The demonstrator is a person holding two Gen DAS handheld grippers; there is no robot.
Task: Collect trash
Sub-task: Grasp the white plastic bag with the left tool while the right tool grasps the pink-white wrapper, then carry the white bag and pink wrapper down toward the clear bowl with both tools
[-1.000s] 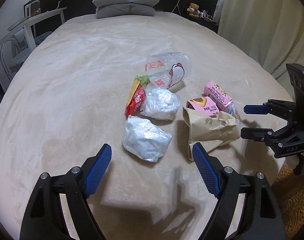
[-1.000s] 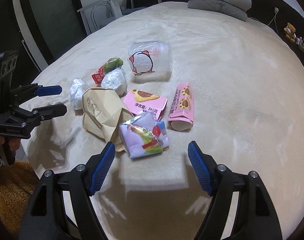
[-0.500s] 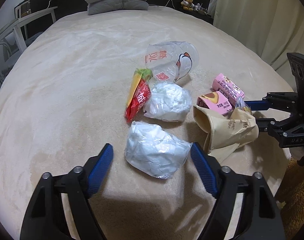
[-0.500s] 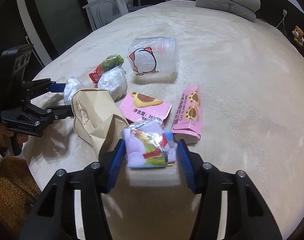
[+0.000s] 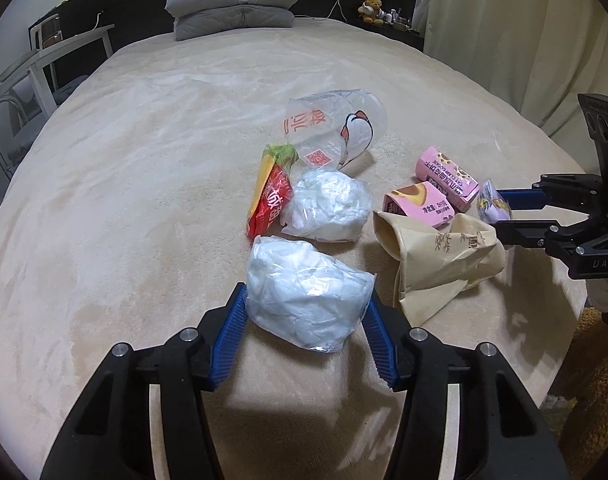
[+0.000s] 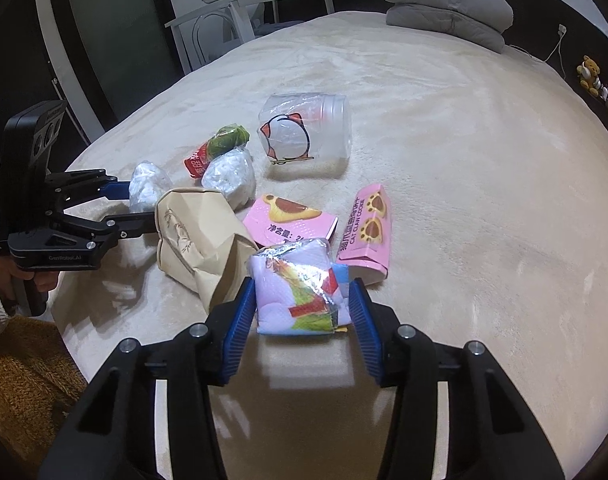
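Trash lies in a cluster on the beige bed (image 5: 144,160). My left gripper (image 5: 306,300) is closing, its blue pads touching both sides of a white plastic bundle (image 5: 308,292). Beyond it are a second white bundle (image 5: 328,208), a red and green snack packet (image 5: 272,200), a clear printed cup (image 5: 336,132) on its side, two pink boxes (image 5: 420,204) and a crumpled brown paper bag (image 5: 444,256). My right gripper (image 6: 302,292) is shut on a foil snack wrapper (image 6: 296,292), which lies beside the paper bag (image 6: 196,236) and the pink cookie box (image 6: 368,232).
Grey pillows (image 5: 232,4) are stacked at the head of the bed. A chair and a white table (image 5: 24,92) stand along one side, a curtain (image 5: 504,32) along the other. A person's hand (image 6: 8,276) holds the left gripper's handle above an orange-brown rug (image 6: 24,360).
Both grippers have moved forward and narrowed. The left now has the white bundle between its pads, and the right has closed onto the foil wrapper.
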